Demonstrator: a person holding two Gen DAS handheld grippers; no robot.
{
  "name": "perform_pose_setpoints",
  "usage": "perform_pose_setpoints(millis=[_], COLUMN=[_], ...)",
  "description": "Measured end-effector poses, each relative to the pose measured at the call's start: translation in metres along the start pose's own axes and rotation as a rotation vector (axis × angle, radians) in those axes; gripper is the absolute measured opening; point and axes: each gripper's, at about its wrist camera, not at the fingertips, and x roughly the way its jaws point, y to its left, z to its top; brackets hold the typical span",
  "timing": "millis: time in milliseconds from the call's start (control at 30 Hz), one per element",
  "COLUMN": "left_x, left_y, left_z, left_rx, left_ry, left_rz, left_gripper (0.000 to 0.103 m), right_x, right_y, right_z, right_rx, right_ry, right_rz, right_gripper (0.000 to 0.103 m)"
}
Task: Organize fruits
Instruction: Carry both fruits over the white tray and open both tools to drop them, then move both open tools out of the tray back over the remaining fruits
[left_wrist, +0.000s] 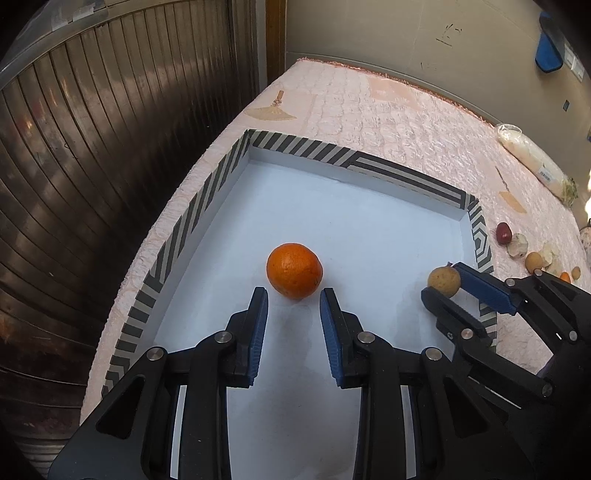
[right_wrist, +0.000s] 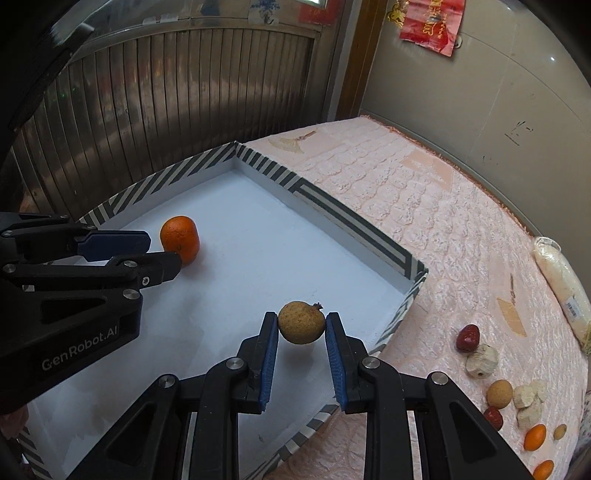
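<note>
Placing step: my right gripper clamps the small brown fruit over the tray at lower centre, left gripper narrow, empty behind the orange; next, lower and release

Beyond my claws lie a pink quilted cover, a plastic-wrapped white roll, a red paper hanging and a ribbed metal door.

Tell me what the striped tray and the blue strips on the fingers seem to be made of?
The tray looks like cardboard: thin straight walls, printed matte stripes outside, plain pale lining inside. The strips on the fingers look like ribbed rubber or soft plastic, matte blue with fine ridges; which of the two I cannot tell.
</note>
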Motion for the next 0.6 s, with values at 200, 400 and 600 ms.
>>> perform_pose_setpoints(millis=[200, 400, 600], left_x=[-0.003, -0.019, -0.038], left_y=[0.003, 0.007, -0.002], left_z=[-0.001, -0.002, -0.002], left_rx=[-0.019, -0.046, -0.050], left_ry=[-0.011, -0.069, -0.124], left_rz=[0.002, 0.004, -0.020], left_gripper=[0.029, 0.032, 0.054], right_x=[0.004, -0.008, -0.036], right_y=[0.003, -0.002, -0.017], right_z=[-0.002, -0.006, -0.014], right_rx=[-0.011, 0.024, 0.077], right_ry=[0.006, -0.034, -0.079], right_rz=[0.016, 0.016, -0.032], right_gripper=[0.025, 0.038, 0.040])
